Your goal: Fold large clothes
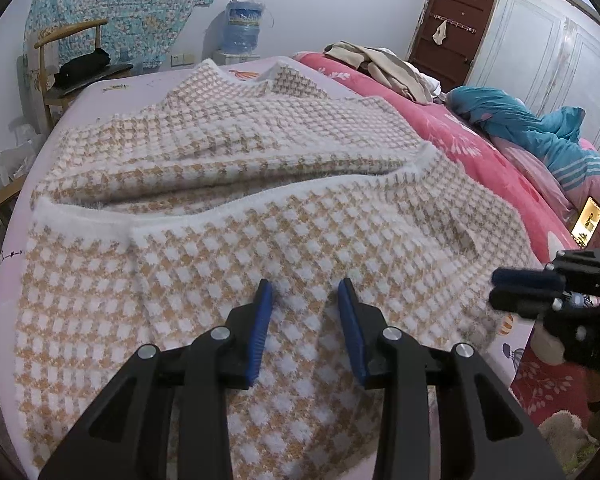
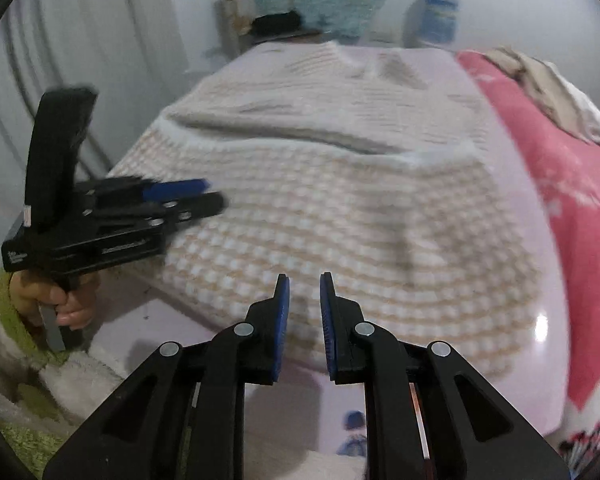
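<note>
Your houndstooth cardigan (image 1: 228, 216) lies spread on the lilac bed sheet (image 1: 100, 88), its near half already doubled over toward you. Your left gripper (image 1: 305, 292) hovers over the near fold with jaws apart and nothing between them; your right gripper (image 2: 305, 286) is narrowly parted and empty too. Take the near hem at both corners, pinch all layers, and lift evenly so the knit doesn't skew.
</note>
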